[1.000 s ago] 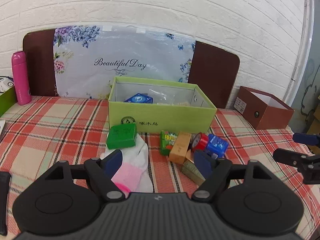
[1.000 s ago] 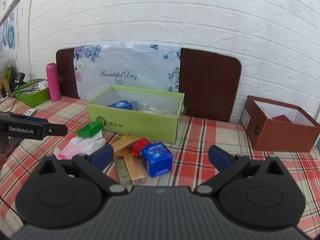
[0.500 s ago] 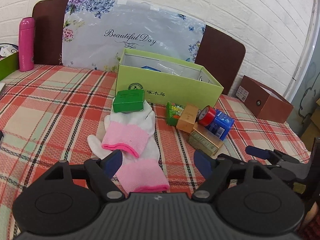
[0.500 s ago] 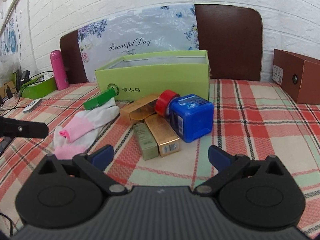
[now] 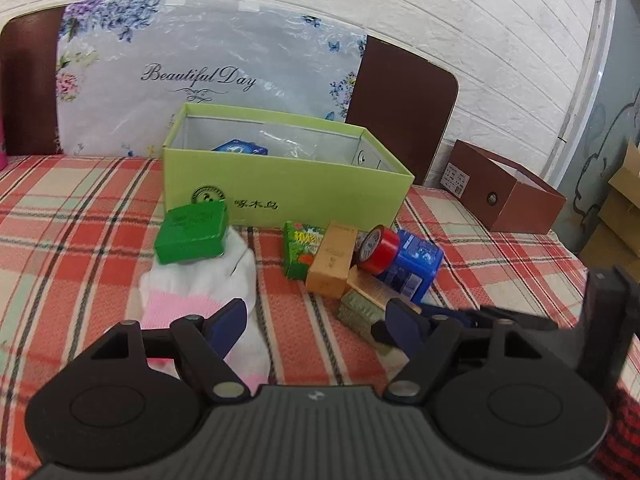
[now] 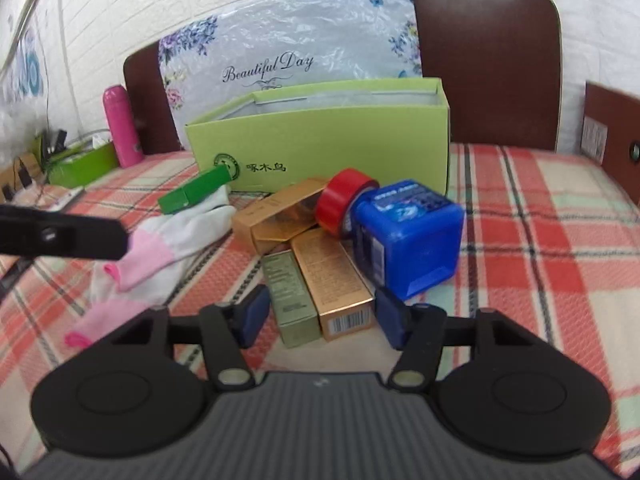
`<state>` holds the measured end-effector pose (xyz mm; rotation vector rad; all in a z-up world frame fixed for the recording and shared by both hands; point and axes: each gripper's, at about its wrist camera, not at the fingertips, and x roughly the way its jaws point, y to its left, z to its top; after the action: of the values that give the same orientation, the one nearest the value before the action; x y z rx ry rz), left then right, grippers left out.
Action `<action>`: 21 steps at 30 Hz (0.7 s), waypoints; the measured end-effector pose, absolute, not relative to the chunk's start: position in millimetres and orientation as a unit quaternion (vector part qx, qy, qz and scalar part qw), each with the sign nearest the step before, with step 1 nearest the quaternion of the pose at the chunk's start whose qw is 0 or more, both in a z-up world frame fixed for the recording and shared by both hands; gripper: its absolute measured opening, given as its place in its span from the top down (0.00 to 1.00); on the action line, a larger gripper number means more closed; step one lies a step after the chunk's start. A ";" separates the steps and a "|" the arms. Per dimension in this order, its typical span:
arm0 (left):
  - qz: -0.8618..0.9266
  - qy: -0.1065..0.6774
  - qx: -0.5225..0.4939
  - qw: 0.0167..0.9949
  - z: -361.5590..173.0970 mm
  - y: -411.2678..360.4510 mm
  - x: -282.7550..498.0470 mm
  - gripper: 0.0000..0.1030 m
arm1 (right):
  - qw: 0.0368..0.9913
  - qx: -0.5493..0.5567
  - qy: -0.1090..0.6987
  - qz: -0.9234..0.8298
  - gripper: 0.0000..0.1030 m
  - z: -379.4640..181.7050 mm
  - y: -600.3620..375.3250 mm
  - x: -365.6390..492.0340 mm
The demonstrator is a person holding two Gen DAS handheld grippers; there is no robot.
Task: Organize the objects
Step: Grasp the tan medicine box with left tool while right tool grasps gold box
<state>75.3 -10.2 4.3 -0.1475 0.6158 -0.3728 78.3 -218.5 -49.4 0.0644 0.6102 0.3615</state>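
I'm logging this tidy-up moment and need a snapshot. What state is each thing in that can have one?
Green storage box: open, a blue packet inside.
Brown box: open, lidless.
Pink bottle: upright, capped.
Red tape roll: on edge, leaning on the blue container.
Right gripper: closing, two slim boxes between the fingers, not yet pressed.
Left gripper: open, empty, over the glove.

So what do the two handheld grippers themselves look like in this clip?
Both look alike: the left gripper and the right gripper each have a matte black body with a ribbed dark grey centre carrying a small pale logo, two round black discs at the sides, black linkage arms with silver pivot pins, and dark blue finger pads. No cables show on them. A red and black striped sleeve shows at the edge.
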 end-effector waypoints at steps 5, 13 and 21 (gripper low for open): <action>-0.191 0.314 -0.065 0.928 -4.8 -33.2 113.0 0.26 | 0.934 0.022 0.299 0.196 0.49 -46.9 -213.4 66.7; -0.192 0.368 -0.083 0.906 -30.2 -45.7 163.1 0.62 | 0.923 0.006 0.308 0.230 0.48 -42.0 -210.1 43.5; -0.182 0.383 -0.073 0.903 -36.8 -21.7 128.7 0.65 | 0.930 0.058 0.298 0.205 0.48 -31.7 -229.0 56.5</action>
<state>128.7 -21.7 -36.8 -0.1509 0.7923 -0.3757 56.5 -229.0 -31.7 0.1186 0.6108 0.4190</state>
